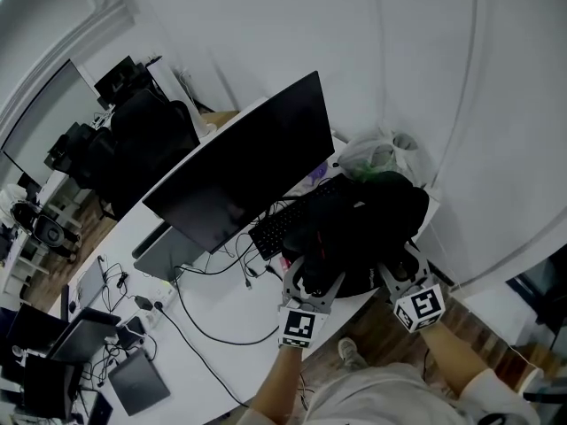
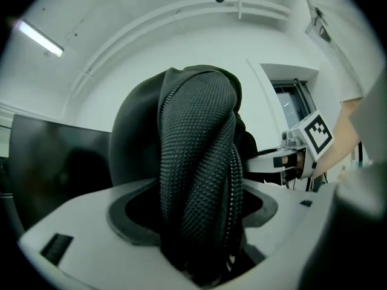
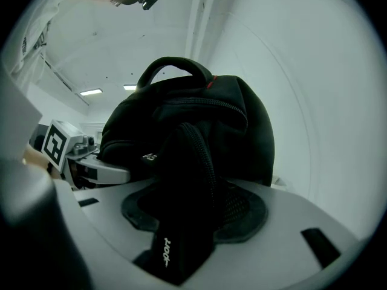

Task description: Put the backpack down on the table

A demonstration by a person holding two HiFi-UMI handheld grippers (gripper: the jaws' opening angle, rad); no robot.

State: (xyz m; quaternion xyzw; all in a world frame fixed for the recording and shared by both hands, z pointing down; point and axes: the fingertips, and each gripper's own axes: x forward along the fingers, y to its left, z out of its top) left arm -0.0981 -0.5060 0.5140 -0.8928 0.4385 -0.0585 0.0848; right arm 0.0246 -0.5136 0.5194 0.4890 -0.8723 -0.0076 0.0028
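Note:
The black backpack [image 1: 372, 220] rests on the right end of the white table [image 1: 221, 326], partly over a keyboard [image 1: 282, 221]. My left gripper [image 1: 312, 283] and right gripper [image 1: 400, 268] are at its near side, pointing level into it. In the left gripper view a black mesh shoulder strap [image 2: 196, 162] lies loose across the left gripper [image 2: 193, 222], whose jaws stand wide. In the right gripper view the backpack [image 3: 199, 119] sits upright with its top handle up. A second strap [image 3: 187, 192] drapes over the lower jaw of the right gripper [image 3: 193, 216], unpinched.
A large dark monitor [image 1: 239, 162] stands left of the backpack, with cables trailing over the table. A white plastic bag [image 1: 376, 156] lies behind the backpack by the wall. More devices and chairs fill the far left. The table's edge runs just before my grippers.

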